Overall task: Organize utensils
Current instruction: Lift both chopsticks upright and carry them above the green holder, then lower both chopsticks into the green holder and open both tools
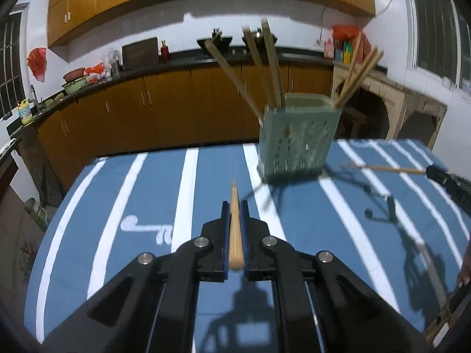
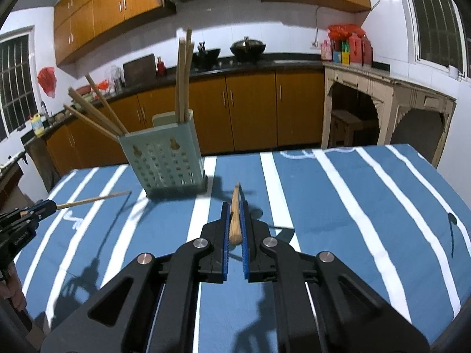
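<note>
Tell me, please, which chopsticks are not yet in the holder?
The two clamped in the tongs, one per hand; the rest stand in the holder.

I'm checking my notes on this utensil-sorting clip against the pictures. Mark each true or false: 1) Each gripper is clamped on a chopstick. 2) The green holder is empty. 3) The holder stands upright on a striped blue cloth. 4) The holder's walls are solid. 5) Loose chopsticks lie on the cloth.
1) True: the left gripper is shut on a chopstick, and the right gripper on another chopstick.
2) False: the green holder already has several chopsticks leaning in it.
3) True: it stands upright on the blue cloth with white stripes.
4) False: its walls are perforated with rows of holes.
5) False: none is visible on the cloth; the two outside the holder are held.
</note>
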Demonstrator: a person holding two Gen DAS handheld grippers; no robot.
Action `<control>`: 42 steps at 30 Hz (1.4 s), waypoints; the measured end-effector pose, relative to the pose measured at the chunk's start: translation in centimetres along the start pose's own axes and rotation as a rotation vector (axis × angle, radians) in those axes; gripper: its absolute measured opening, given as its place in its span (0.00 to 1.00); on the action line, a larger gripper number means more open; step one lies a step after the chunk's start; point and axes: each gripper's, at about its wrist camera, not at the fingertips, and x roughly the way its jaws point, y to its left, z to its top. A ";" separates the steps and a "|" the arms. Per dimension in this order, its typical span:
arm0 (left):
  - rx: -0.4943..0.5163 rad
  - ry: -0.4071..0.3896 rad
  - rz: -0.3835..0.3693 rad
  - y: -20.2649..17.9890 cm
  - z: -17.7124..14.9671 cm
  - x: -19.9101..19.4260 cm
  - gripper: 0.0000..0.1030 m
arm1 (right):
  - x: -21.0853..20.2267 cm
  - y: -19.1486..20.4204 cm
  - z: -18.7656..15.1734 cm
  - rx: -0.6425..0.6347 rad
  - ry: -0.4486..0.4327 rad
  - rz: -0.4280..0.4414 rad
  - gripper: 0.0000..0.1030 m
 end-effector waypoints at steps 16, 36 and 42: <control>-0.096 -0.154 -0.039 2.0 3.3 -3.9 0.07 | -2.3 0.4 2.7 0.032 -0.123 0.051 0.07; -0.070 -0.302 -0.150 -1.0 11.3 -7.5 0.07 | -5.4 3.0 10.7 0.022 -0.303 0.175 0.07; -0.079 -0.402 -0.154 -3.0 15.5 -7.6 0.07 | -5.5 4.3 14.3 0.026 -0.424 0.194 0.07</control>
